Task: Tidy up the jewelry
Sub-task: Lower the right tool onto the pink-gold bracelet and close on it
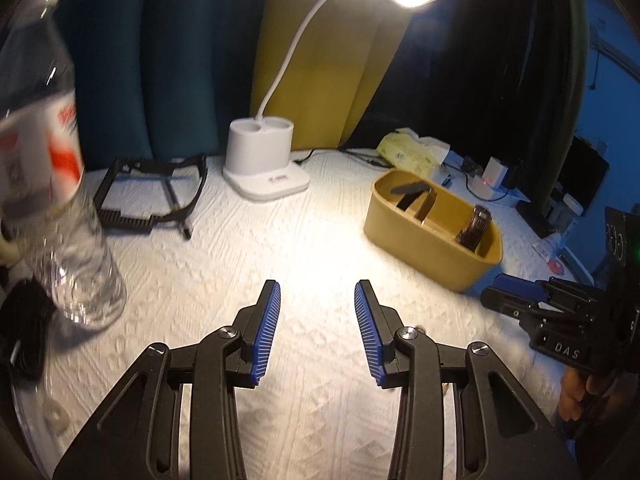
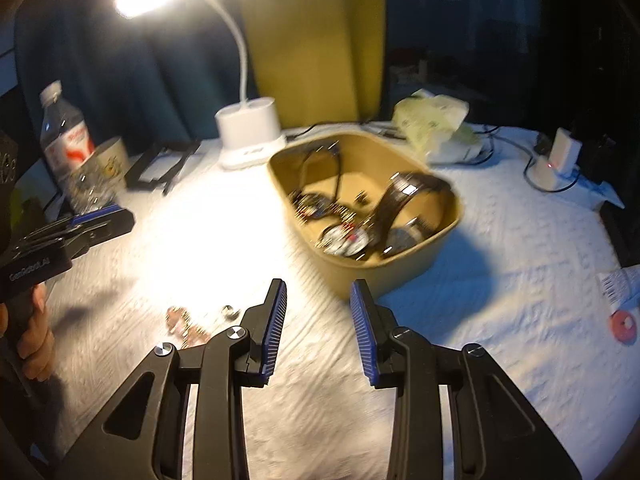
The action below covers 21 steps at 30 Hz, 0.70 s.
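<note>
A tan oval box (image 2: 408,264) stands on the white cloth and holds watches (image 2: 404,196), a dark cord necklace and other jewelry; it also shows in the left wrist view (image 1: 424,248) at the right. A rose-gold chain (image 2: 184,324) and a small silver piece (image 2: 229,311) lie loose on the cloth, left of my right gripper (image 2: 319,292). The right gripper is open and empty, just short of the box. My left gripper (image 1: 317,292) is open and empty over bare cloth. Each gripper shows from the side in the other's view (image 1: 516,296) (image 2: 100,220).
A white desk lamp (image 1: 264,160) stands at the back centre. A clear water bottle (image 1: 52,184) and a black folding stand (image 1: 152,192) are at the left. A tissue pack (image 2: 436,124), chargers and cables (image 2: 556,160) lie at the back right. A red disc (image 2: 622,326) lies at the far right.
</note>
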Each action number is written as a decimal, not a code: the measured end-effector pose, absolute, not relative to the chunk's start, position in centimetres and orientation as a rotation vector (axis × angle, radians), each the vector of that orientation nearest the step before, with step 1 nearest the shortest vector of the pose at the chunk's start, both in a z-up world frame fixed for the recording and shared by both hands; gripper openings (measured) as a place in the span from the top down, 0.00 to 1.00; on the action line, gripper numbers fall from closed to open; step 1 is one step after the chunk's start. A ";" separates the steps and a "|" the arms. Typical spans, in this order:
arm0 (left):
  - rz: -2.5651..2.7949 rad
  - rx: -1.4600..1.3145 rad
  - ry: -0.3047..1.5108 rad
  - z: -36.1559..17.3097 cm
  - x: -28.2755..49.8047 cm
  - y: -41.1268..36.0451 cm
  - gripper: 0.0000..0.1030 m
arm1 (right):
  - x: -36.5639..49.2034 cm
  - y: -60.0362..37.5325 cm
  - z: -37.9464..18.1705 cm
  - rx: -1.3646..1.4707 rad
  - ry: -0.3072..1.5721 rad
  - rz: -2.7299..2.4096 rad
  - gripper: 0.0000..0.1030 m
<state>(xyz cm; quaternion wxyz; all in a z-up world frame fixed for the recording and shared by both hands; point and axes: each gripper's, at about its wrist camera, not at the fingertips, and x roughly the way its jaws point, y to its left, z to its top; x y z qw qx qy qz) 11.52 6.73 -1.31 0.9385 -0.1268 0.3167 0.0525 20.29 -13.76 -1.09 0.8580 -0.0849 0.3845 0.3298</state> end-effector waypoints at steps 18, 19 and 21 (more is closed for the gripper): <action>0.121 -0.317 0.648 -2.6 9.5 8.4 0.60 | 16.1 -8.6 -3.3 -0.252 0.882 0.806 0.68; 0.121 -0.318 0.647 -2.5 9.5 8.5 0.60 | 16.0 -8.3 -3.4 -0.261 0.890 0.811 0.68; 0.121 -0.319 0.648 -2.6 9.5 8.4 0.60 | 15.8 -8.1 -3.7 -0.281 0.896 0.808 0.68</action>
